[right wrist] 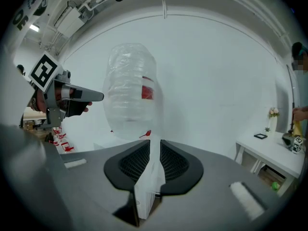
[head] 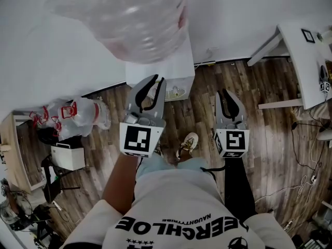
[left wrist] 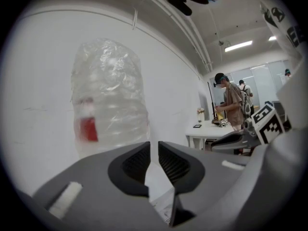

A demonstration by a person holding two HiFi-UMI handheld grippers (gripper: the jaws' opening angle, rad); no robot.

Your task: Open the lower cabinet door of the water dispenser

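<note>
Water dispenser [head: 167, 69]: one, white, standing on the wood floor [head: 270, 139] with its back to the white wall [head: 62, 51], straight ahead of the person. One big clear bottle [head: 129, 14] sits upside down on top of it. The steep head view shows the front of the lower body only as a short strip with a vent grille [head: 175, 92], and the cabinet door cannot be made out there as a separate part. Both gripper views show a slice of the white body through the slit between the jaws.

Two grippers are held side by side in front of the dispenser, both pointing at it nearly level and neither touching it. The left gripper [head: 156, 80] is nearer, its tips just short of the dispenser's front at the lower left corner. The right gripper [head: 224, 92] is off to the right of the body, over bare floor. Each has its jaws only a narrow gap apart with nothing between them. A bare left forearm [head: 122, 185] runs back from the left marker cube.

One shoe [head: 188, 143] is planted on the floor between the grippers. A cluster of clear bottles with red handles [head: 70, 115] lies on the floor along the wall to the left; their number is unclear. One white table [head: 303, 61] stands at the right wall, and in the left gripper view one person [left wrist: 232, 105] stands beside it.
</note>
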